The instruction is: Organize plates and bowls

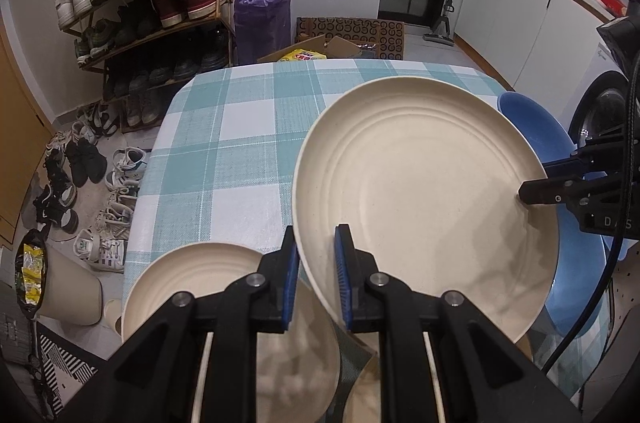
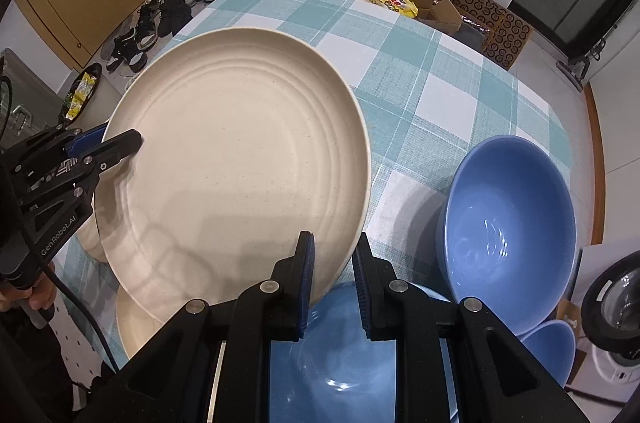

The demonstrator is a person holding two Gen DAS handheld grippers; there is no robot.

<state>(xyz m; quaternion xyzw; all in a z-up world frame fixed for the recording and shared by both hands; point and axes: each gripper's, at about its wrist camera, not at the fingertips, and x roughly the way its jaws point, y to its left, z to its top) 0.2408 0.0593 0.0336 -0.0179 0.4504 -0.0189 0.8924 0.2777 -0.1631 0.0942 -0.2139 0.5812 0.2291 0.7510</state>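
Together, the left tool (image 1: 318,255) and right tool (image 2: 334,263), angled downward, clamp opposite rims of the cream plate (image 2: 236,159).

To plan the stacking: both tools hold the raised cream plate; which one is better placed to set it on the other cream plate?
Probably left. The left tool grips the raised plate at its rim right above the other cream plate; the right tool hangs over the blue bowls.
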